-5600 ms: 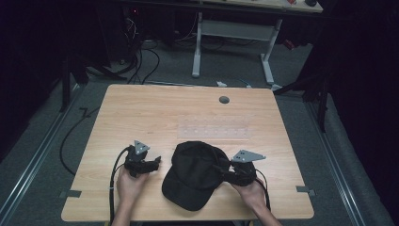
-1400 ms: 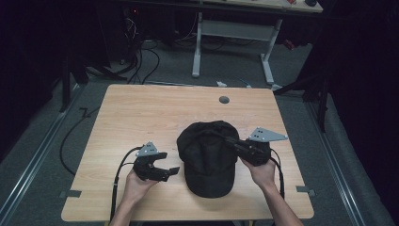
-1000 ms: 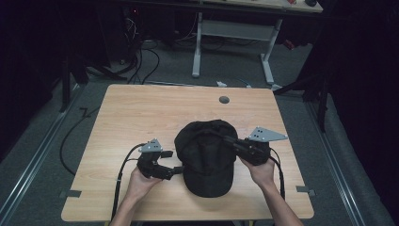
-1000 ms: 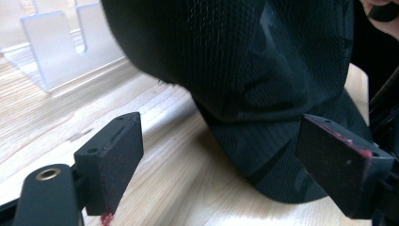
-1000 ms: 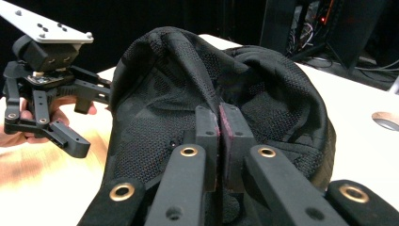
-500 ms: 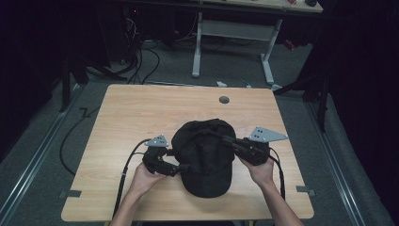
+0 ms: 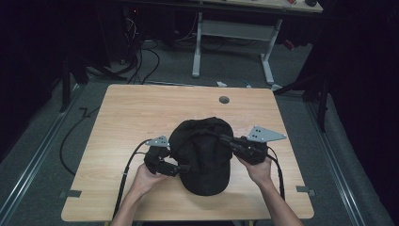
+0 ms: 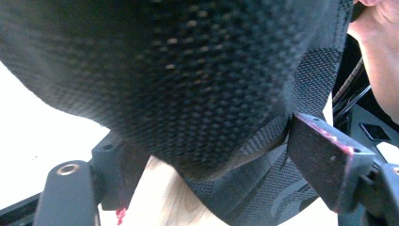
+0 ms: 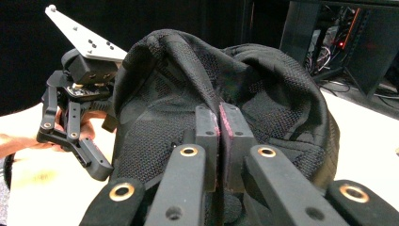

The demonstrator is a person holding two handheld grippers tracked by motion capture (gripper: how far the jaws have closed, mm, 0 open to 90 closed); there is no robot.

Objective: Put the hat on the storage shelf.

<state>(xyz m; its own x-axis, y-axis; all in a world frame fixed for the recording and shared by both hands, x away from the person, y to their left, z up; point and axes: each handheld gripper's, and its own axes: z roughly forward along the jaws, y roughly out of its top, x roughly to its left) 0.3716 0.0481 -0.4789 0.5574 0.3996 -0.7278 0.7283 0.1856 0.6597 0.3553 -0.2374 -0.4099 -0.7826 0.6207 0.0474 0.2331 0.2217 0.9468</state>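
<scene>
A black mesh cap lies on the wooden table, its brim toward the near edge. My right gripper is shut on a fold of the cap's crown; in the right gripper view the pads meet on the fabric. My left gripper is at the cap's left side. Its jaws have just been closing, and in the left gripper view they still stand apart with the cap's edge between them. The left gripper also appears in the right gripper view, beside the cap.
A round grommet hole sits near the table's far edge. Behind the table stands a white desk frame, with cables on the floor. The person's right hand is beyond the cap in the left gripper view.
My left gripper has slid right, up to the cap, and now has the cap's left edge between its jaws. The cap and my right gripper have kept still over the last second.
</scene>
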